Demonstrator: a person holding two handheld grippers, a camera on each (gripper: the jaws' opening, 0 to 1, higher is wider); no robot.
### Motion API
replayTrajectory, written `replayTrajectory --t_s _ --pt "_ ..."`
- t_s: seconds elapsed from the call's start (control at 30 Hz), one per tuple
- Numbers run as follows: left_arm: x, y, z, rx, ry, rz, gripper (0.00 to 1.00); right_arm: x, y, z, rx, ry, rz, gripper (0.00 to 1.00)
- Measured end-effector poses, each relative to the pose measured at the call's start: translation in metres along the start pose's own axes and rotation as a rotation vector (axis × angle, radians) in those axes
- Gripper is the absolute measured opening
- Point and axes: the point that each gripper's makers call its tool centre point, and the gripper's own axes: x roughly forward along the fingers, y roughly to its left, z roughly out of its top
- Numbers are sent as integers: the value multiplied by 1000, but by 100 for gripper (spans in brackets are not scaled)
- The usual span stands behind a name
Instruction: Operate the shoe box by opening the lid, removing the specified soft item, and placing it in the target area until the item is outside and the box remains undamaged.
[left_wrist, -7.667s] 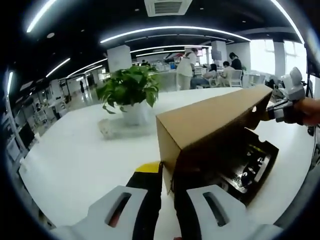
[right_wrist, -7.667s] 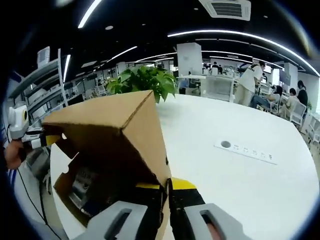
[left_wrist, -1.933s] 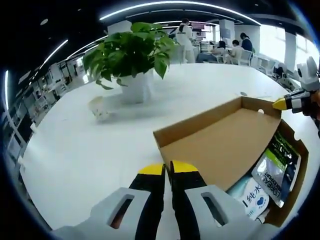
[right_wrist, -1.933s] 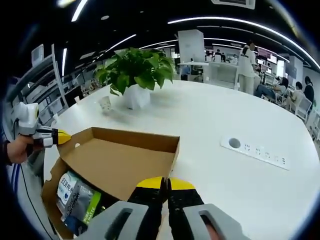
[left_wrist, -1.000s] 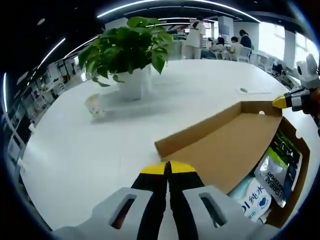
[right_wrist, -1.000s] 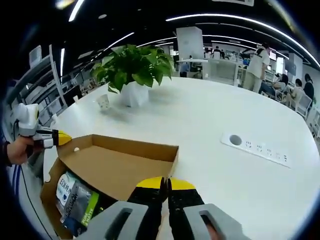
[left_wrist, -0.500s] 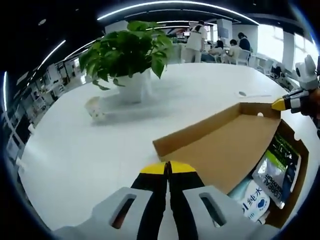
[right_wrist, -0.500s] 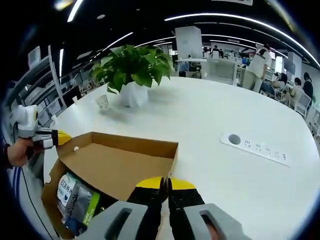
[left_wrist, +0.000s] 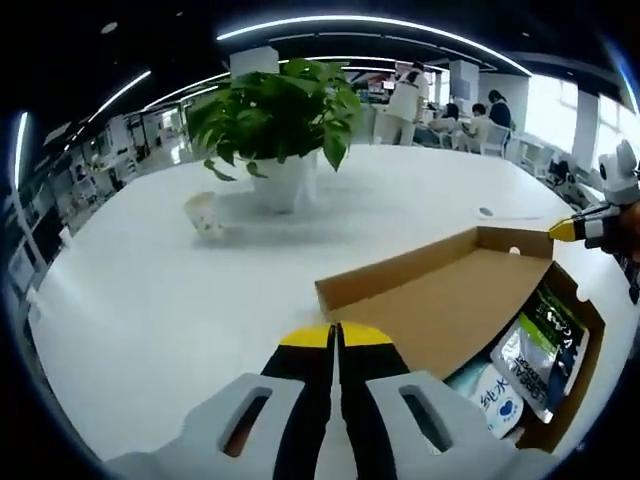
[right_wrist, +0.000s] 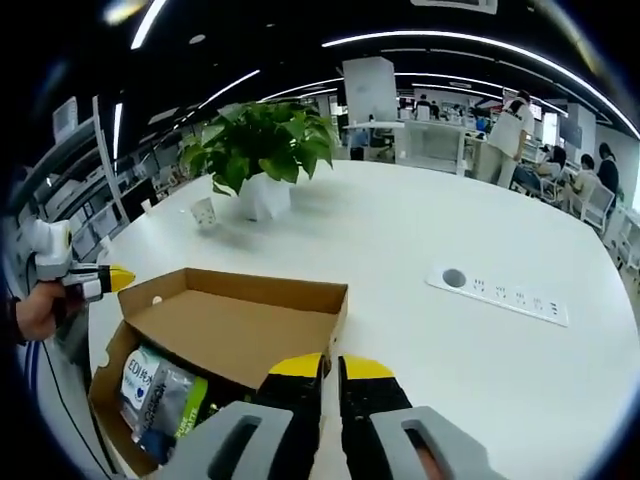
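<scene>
The left gripper (left_wrist: 336, 335) had its two yellow-tipped jaws pressed together with nothing between them. It sat just in front of the open lid (left_wrist: 450, 305) of the shoe box (left_wrist: 585, 370). The right gripper (right_wrist: 330, 372) had its jaws almost together, with a thin gap and nothing held, close to the lid's edge.

The brown lid lay folded back flat on the white table (left_wrist: 150, 320). Inside the box lay soft packets: a white and blue one (left_wrist: 492, 398) and a dark green one (left_wrist: 545, 345). They were still in the box.

Farther off on the table stood a potted plant (left_wrist: 280, 120) with a small paper cup (left_wrist: 205, 215) near it. In the right gripper view, a power strip (right_wrist: 497, 293) lay well apart from the box. People (right_wrist: 515, 125) were far behind.
</scene>
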Motion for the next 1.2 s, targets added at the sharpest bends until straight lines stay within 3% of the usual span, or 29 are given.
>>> replayTrajectory --t_s 0.2,0.4,0.83,1.2 --pt "-12 -5 5 -40 -46 -29 3 -14 0 2 10 -20 -3 4" --pt "-26 -14 6 -22 -62 -56 6 -28 8 -1 24 -48 4 7" --pt "-47 -28 11 -46 -107 -84 10 -47 20 -28 41 -56 41 16" --pt "-57 -67 -4 -62 -91 -149 15 -59 27 -35 45 -78 85 22"
